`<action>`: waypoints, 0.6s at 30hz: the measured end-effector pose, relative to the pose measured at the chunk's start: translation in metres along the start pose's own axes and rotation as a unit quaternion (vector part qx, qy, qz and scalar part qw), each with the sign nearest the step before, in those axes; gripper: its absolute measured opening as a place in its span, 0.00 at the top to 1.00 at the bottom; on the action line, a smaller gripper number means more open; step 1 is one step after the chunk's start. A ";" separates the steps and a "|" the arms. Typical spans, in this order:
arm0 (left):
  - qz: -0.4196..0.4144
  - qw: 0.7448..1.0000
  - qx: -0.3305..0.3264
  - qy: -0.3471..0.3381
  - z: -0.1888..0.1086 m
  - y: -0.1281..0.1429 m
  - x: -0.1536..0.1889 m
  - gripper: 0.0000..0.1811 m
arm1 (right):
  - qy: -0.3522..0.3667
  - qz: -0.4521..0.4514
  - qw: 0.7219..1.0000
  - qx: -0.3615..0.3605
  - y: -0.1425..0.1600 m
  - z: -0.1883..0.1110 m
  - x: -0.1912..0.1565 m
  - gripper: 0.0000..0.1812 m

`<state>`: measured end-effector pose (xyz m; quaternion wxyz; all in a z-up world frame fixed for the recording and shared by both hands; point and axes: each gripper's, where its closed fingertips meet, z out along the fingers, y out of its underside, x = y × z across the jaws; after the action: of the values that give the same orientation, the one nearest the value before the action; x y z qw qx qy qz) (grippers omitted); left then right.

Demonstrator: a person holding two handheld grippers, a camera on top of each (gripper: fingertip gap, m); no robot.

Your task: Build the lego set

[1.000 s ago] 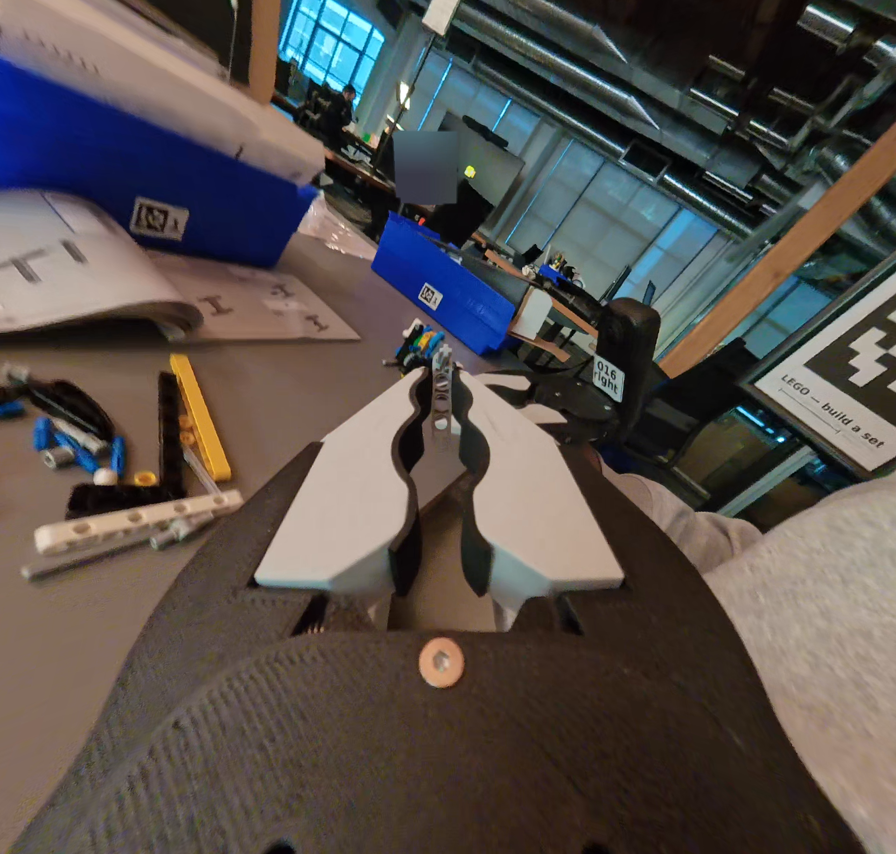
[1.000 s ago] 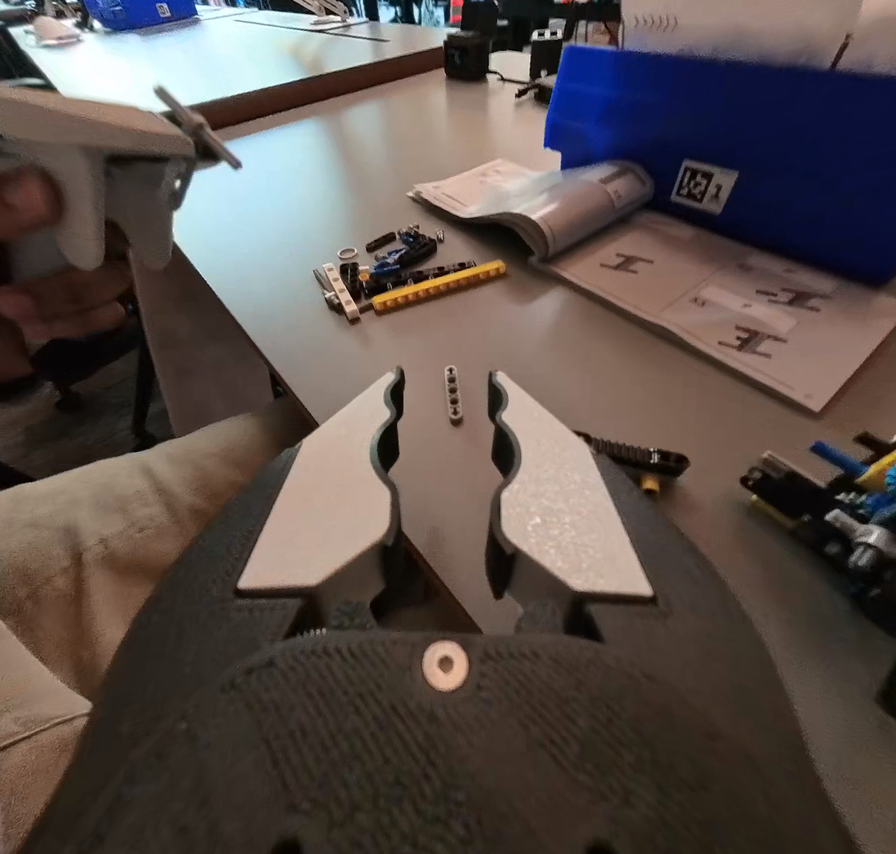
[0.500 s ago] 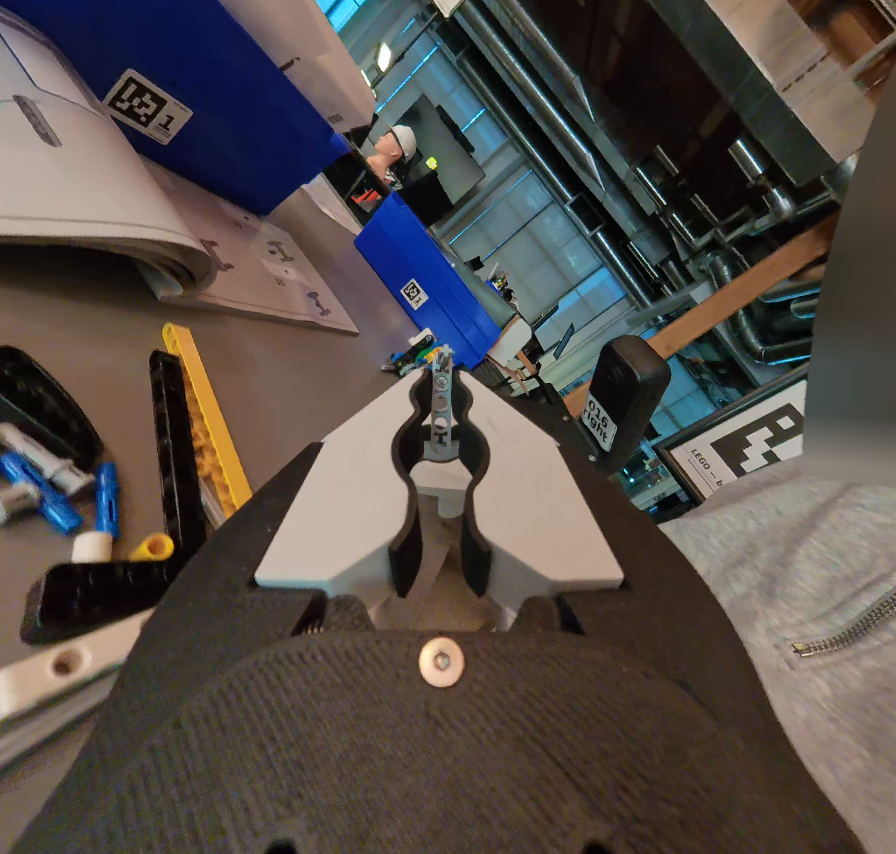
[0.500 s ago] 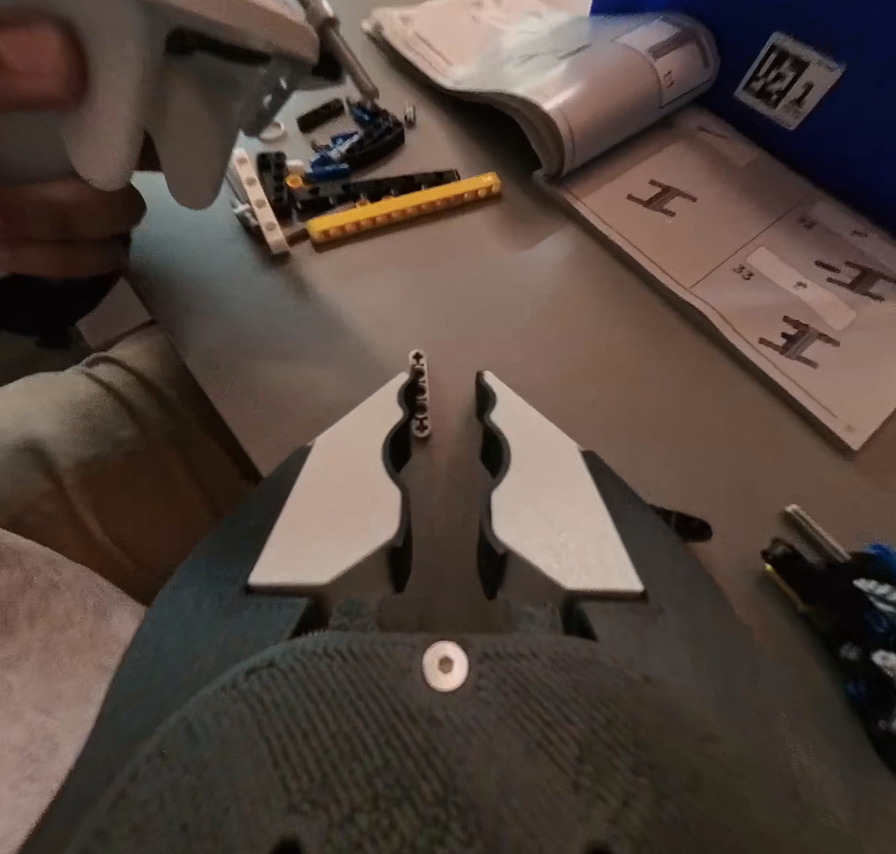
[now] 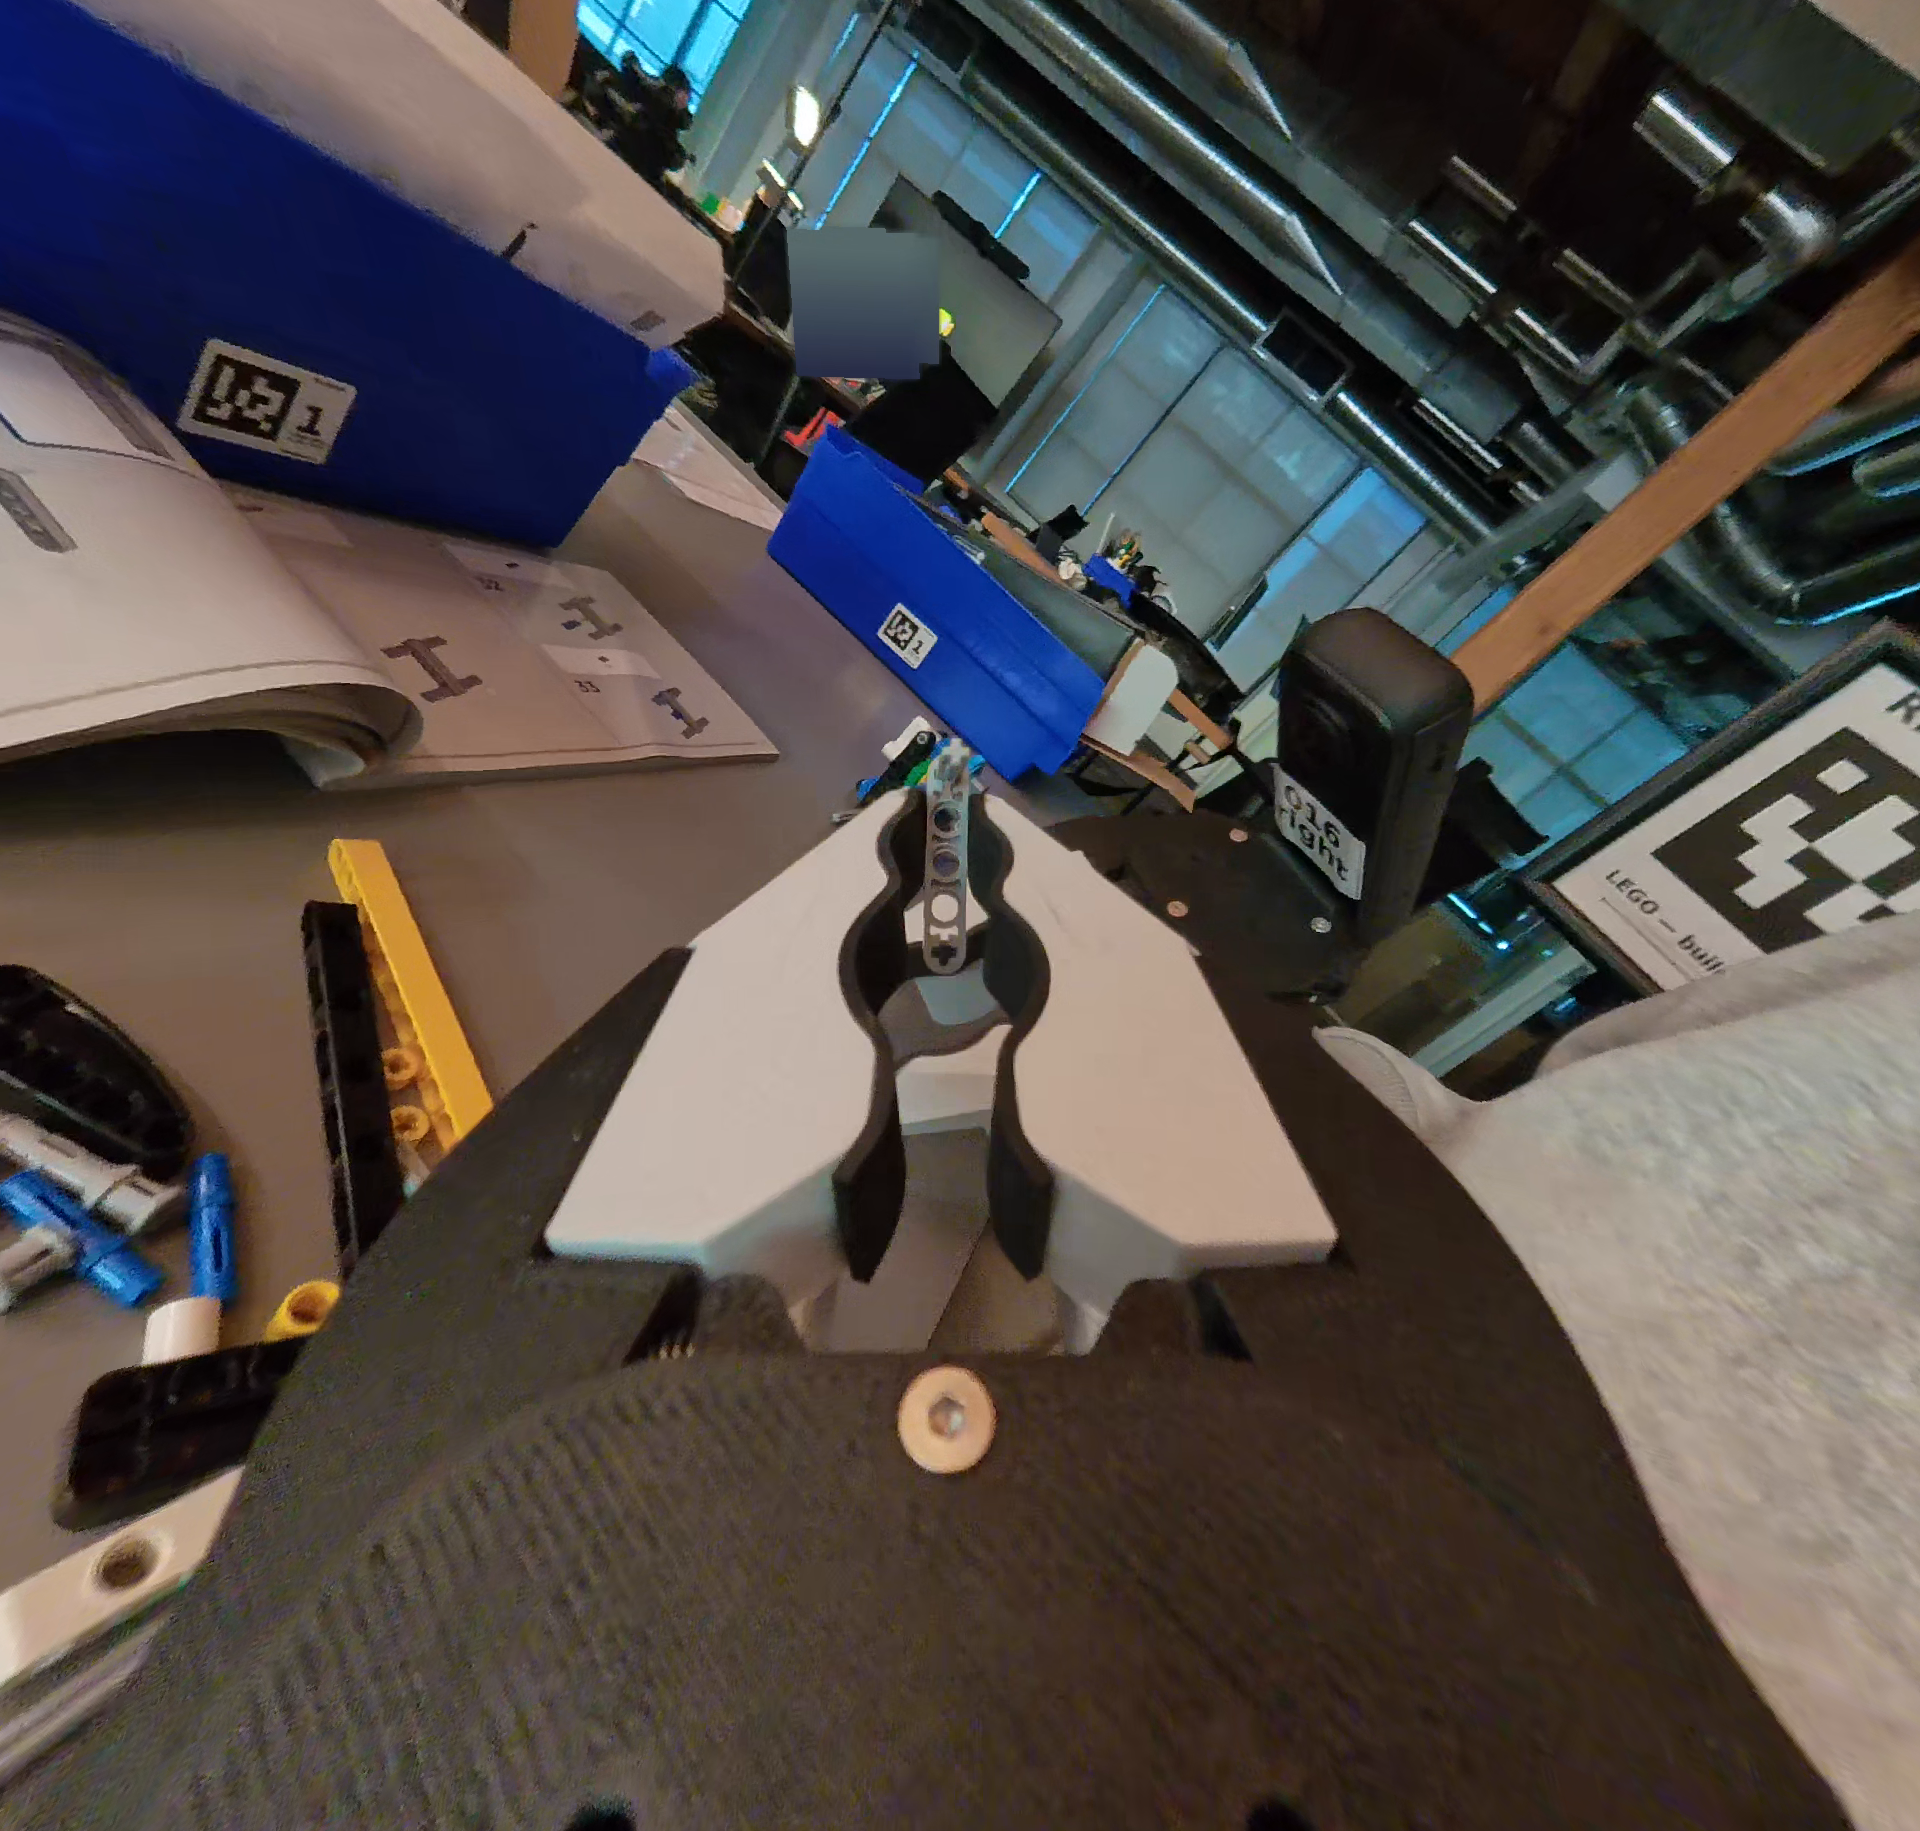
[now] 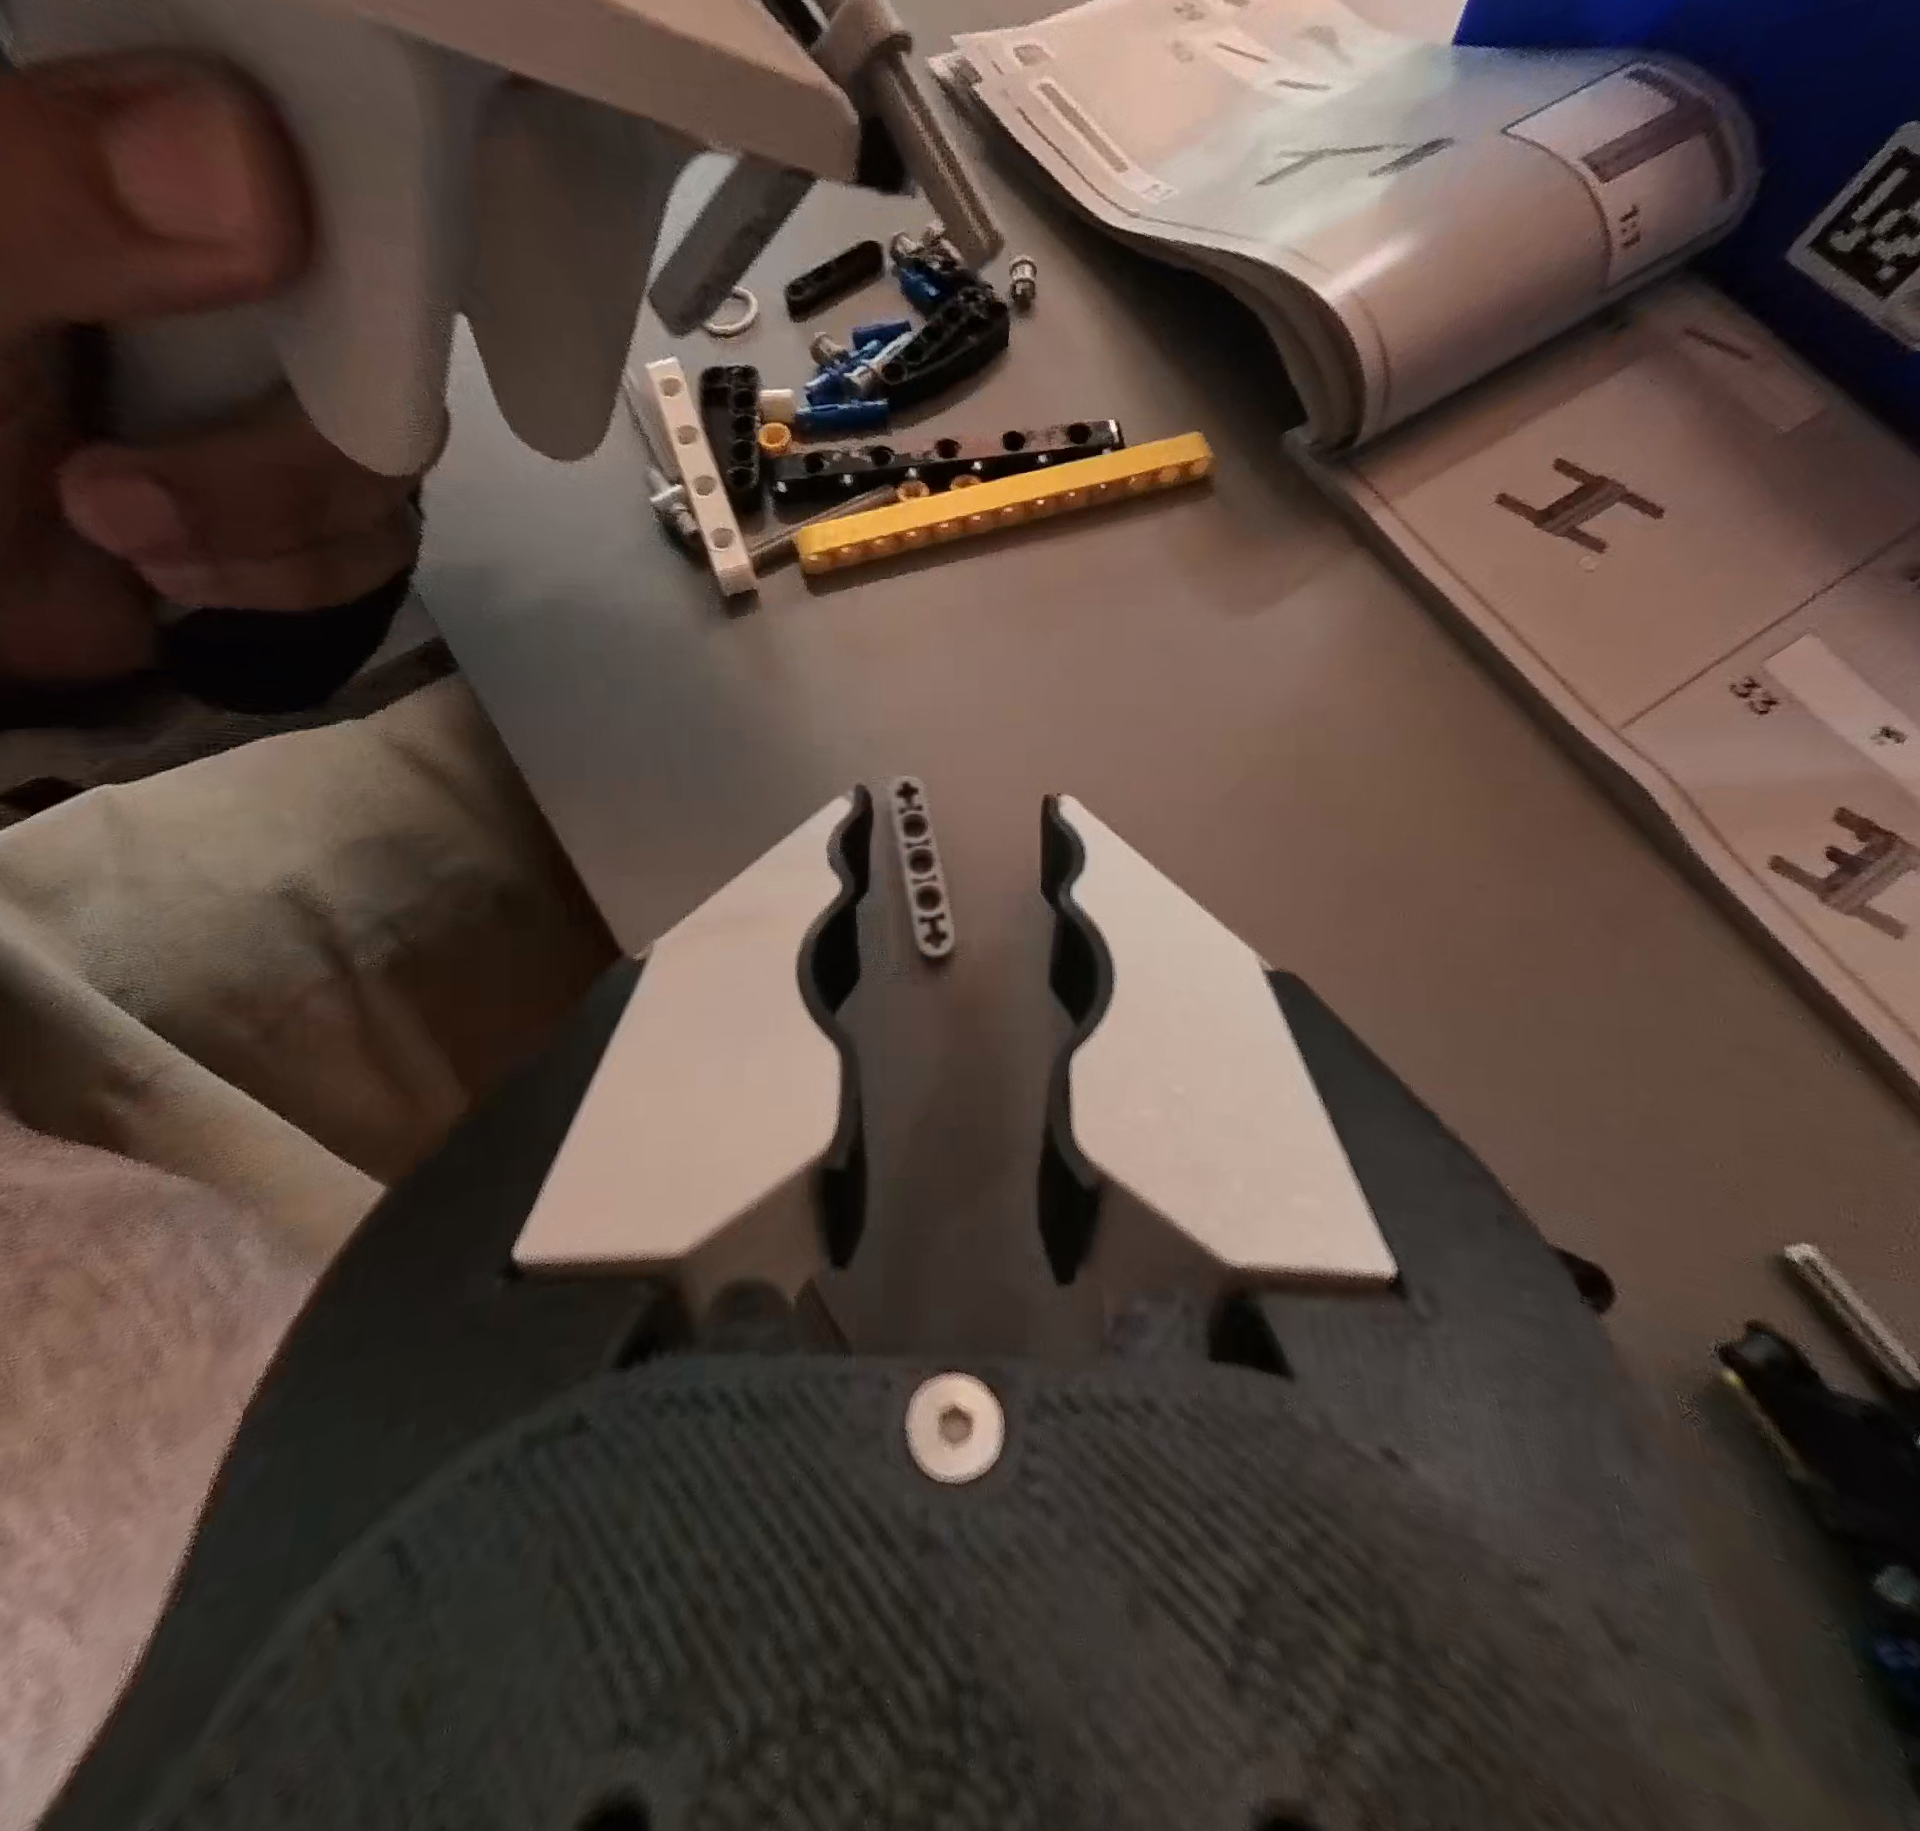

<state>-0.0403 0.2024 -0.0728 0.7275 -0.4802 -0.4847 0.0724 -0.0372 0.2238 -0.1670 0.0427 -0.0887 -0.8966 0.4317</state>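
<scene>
Lego grey liftarm point(image 6: 922, 868) lies flat between spread right gripper point(image 6: 951, 810), hugging its left finger; closing may skate it. Left gripper point(image 5: 940, 825) apparently pinches another thin beam point(image 5: 945, 882).

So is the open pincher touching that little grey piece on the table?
Apart. The right wrist view shows table on both sides of the grey piece between the right gripper fingers.
</scene>
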 end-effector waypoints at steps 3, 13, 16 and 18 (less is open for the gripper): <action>0.001 1.000 0.007 0.000 -0.005 0.002 0.001 0.98 | 0.002 -0.010 1.000 0.006 -0.001 0.000 -0.007 0.82; -0.026 1.000 0.001 0.014 -0.005 0.012 -0.003 0.98 | -0.004 0.016 1.000 -0.001 0.011 0.011 -0.001 0.90; -0.039 0.999 0.005 0.027 -0.004 0.013 -0.002 0.98 | -0.018 0.013 1.000 -0.003 0.012 0.010 -0.004 0.95; -0.046 0.998 0.010 0.036 -0.003 0.013 -0.001 0.98 | -0.025 0.014 1.000 0.003 0.011 0.009 -0.005 0.96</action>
<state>-0.0333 0.2068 -0.0839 0.7519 -0.4521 -0.4792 0.0266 -0.0322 0.2228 -0.1812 0.0146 -0.0907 -0.8947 0.4371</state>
